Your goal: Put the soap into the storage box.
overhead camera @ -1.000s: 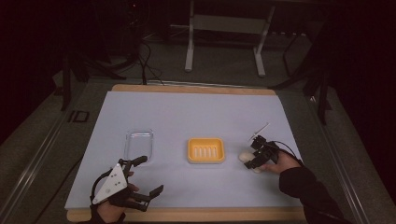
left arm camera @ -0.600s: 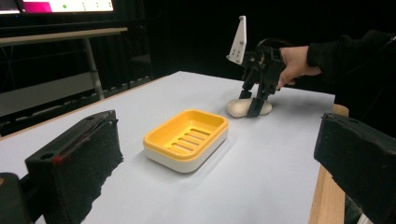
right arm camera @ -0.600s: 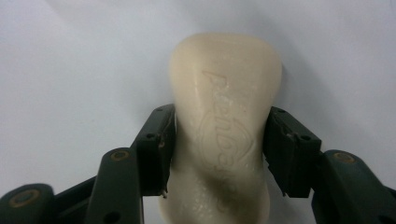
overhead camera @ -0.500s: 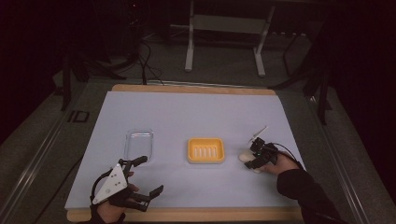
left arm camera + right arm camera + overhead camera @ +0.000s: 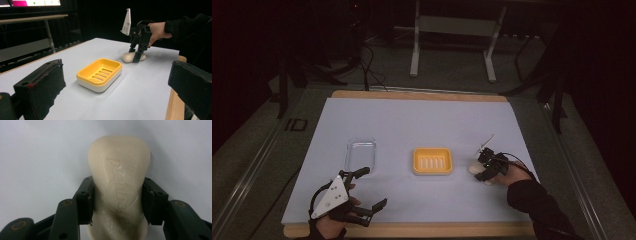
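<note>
Dark floor and a metal stand frame lie beyond the far edge of a pale sheet that covers a wooden table, and on that sheet the work is a grip on a cream bar of soap at the right side, near a yellow soap dish in the middle. The right gripper points down at the bar; its jaws have just been closing and now press the soap's two long sides, with the bar lying flat on the sheet. The soap looks wet and glossy, so I judge it could squirt out of the pads; a slow, straight lift with steady pressure would serve best, with the bar kept level on the short way over to the dish and set down into its ribbed floor before the jaws let go. The left gripper rests low at the near left with its jaws wide apart and nothing between them, just short of a clear plastic lid left of the dish
</note>
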`<action>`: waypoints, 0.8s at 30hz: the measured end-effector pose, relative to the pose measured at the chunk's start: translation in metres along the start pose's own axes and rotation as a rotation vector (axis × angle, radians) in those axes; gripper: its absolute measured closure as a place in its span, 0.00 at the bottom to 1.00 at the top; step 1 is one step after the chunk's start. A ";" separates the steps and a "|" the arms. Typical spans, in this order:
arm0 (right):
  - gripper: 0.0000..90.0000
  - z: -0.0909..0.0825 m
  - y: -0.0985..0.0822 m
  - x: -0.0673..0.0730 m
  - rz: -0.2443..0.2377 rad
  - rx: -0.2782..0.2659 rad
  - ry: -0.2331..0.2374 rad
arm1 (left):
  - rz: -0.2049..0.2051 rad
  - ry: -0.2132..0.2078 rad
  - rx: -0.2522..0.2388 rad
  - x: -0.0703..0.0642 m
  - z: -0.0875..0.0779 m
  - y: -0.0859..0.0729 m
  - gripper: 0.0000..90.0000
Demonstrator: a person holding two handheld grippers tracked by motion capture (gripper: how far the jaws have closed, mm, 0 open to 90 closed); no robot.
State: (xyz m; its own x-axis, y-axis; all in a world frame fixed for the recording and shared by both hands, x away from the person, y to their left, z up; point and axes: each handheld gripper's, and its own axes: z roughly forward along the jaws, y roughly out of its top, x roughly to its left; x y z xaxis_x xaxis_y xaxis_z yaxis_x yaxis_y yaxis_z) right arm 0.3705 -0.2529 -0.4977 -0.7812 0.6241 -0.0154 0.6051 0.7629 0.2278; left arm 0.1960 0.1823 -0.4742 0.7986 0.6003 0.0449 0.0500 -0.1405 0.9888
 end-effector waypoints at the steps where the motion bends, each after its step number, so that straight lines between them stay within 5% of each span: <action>1: 0.55 0.000 -0.001 -0.001 -0.003 0.002 0.015 | 0.001 0.000 0.001 0.000 0.000 0.000 0.01; 7: 0.55 -0.007 -0.005 -0.008 -0.059 -0.025 0.067 | -0.001 0.000 0.002 0.000 0.001 0.000 0.01; 16: 0.55 -0.019 -0.005 -0.019 -0.136 -0.036 0.085 | -0.001 0.000 0.003 0.000 0.001 0.000 0.01; 24: 0.55 -0.030 -0.002 -0.021 -0.273 -0.040 0.173 | -0.001 -0.002 0.006 0.000 0.001 0.000 0.01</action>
State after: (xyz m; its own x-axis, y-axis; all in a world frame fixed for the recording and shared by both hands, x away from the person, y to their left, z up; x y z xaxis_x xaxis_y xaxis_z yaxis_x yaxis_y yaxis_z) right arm 0.3813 -0.2725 -0.4690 -0.9305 0.3565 0.0839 0.3655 0.8888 0.2765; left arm 0.1966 0.1816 -0.4748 0.7996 0.5990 0.0440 0.0538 -0.1444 0.9880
